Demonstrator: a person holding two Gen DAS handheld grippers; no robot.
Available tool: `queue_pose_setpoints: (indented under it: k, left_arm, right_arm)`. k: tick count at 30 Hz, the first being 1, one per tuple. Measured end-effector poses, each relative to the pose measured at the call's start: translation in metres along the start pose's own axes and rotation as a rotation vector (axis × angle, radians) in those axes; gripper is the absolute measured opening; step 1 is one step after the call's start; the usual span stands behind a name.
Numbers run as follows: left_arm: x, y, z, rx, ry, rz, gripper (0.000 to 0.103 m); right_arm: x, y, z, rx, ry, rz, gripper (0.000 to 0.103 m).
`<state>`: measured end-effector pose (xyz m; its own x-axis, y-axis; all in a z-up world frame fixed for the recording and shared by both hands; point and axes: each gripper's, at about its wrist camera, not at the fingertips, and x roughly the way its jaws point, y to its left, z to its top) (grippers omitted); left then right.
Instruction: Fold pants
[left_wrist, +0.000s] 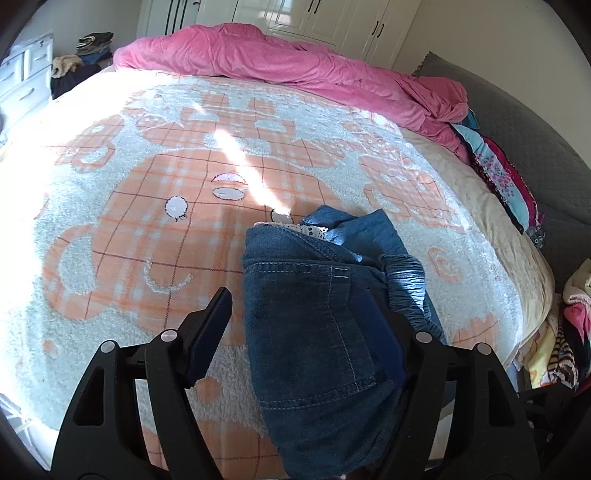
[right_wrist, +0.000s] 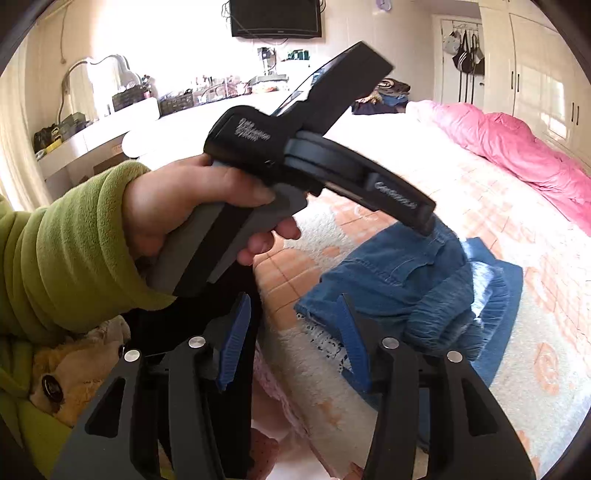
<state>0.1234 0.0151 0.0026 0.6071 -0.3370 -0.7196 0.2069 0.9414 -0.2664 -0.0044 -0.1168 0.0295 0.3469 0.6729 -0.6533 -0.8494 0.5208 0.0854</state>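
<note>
Your folded blue denim pants lie on the orange-and-white fleece blanket. Your left gripper stands spread, the denim between its fingers unpinched. Your right gripper is spread and empty.

blue denim pants | folded, bunched – on bed blanket
</note>
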Motion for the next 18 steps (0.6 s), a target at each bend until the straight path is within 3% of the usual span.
queue_pose_setpoints:
  k: [3, 8, 10, 18]
  left_arm:
    - [-0.007, -0.001, 0.001, -0.001, -0.015, 0.001, 0.069]
    - [-0.017, -0.004, 0.001, 0.0, -0.032, 0.001, 0.074]
    - [-0.021, -0.005, 0.001, 0.003, -0.04, 0.007, 0.077]
    - [-0.036, -0.01, 0.001, 0.017, -0.077, 0.027, 0.085]
  right_arm:
    - [-0.007, 0.0, 0.002, 0.011, -0.031, -0.016, 0.057]
    - [-0.02, -0.004, 0.007, 0.025, -0.077, -0.035, 0.058]
    - [-0.025, -0.006, 0.008, 0.035, -0.096, -0.048, 0.064]
    - [-0.047, -0.02, 0.008, 0.083, -0.157, -0.115, 0.073]
